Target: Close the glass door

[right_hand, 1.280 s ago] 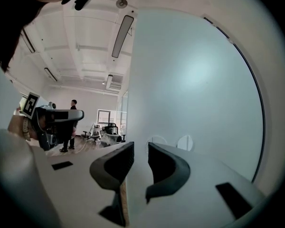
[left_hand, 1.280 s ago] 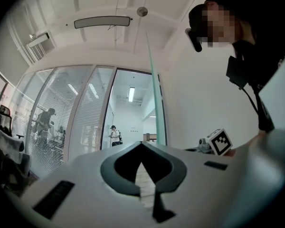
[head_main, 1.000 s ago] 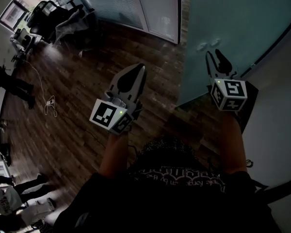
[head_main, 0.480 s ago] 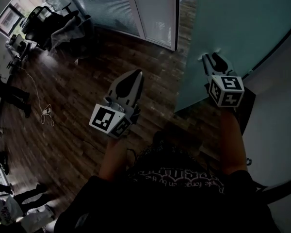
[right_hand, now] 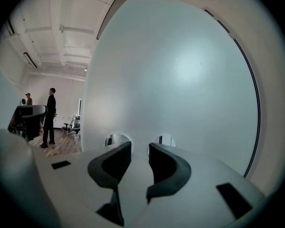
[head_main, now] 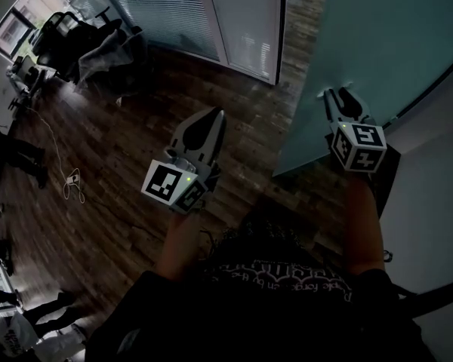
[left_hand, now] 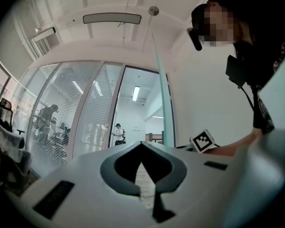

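The frosted glass door point(head_main: 377, 36) stands ajar at the upper right, and its near edge point(left_hand: 161, 94) shows as a thin green strip in the left gripper view. My right gripper point(head_main: 340, 98) points at the door face with its tips close to it. It is open point(right_hand: 140, 148) with nothing between the pads. Two round fittings point(right_hand: 167, 139) on the door point(right_hand: 180, 70) sit just beyond its tips. My left gripper point(head_main: 214, 116) hovers over the wooden floor left of the door, shut point(left_hand: 142, 145) and empty.
A glass partition with blinds point(head_main: 174, 6) runs along the back, with an open doorway point(left_hand: 135, 113) beside it. Office chairs point(head_main: 83, 32) stand at the far left and a white cable point(head_main: 74, 181) lies on the floor. People stand at the left point(head_main: 15, 153). A white wall point(head_main: 430, 164) is on the right.
Both grippers have moved forward along with the person. The right one stays with its tips at the door face, and the left one stays shut.
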`<state>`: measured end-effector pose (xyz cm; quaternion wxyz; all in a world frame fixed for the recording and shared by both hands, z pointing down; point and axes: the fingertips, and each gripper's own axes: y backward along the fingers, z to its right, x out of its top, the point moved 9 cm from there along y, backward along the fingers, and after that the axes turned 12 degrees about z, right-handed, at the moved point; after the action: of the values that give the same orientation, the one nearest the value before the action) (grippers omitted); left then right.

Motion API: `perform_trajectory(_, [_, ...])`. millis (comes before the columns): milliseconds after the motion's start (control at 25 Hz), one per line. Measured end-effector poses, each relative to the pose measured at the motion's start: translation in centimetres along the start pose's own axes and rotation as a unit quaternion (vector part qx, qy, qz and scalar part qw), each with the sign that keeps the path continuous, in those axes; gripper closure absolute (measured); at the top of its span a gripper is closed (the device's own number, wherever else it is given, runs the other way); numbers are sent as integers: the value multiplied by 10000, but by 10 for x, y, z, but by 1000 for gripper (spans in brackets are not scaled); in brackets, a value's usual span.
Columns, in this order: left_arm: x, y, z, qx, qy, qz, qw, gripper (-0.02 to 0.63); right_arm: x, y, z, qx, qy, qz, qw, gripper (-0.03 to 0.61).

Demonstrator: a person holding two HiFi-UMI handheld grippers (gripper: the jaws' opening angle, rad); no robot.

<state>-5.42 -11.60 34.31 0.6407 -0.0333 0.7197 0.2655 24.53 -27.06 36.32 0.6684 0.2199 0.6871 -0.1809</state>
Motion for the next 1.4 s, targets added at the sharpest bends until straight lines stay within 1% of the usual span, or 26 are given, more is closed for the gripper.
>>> perform_trajectory(200, [-2,-6,-30,9,52,49,10000,612,-5,-27,-2,-102,-5,30,9999,460])
perform_trajectory(400, [-1,-12,-61,22,23,52,10000,612,-6,-54,-6,-251,-7,44,9997,460])
perform_trajectory(600, [-3,-25,-86,-107,-175,-5,9998,612,-6,-80,-8,-393,38,88,9992,460])
perform_trajectory(840, [-7,-49,-105,-83,-244,45,9997,612,-8,-111,-3,-377,62,73,9992,460])
perform_trajectory(1120, [-20,-74,-124,62,-107,26,9999,612,-8,-150,2,-377,-12,-58,9993,460])
perform_trajectory(1240, [-24,-92,-132,88,-51,196,9998,612,-10,-166,6,-345,-69,-90,9993,460])
perform_trajectory(1280, [-25,-98,-136,123,-51,236,9996,612,-10,-172,7,-337,-80,-116,9993,460])
perform_trajectory(1400, [-33,-113,-147,260,-105,163,9995,612,-10,-190,10,-299,-47,-198,9993,460])
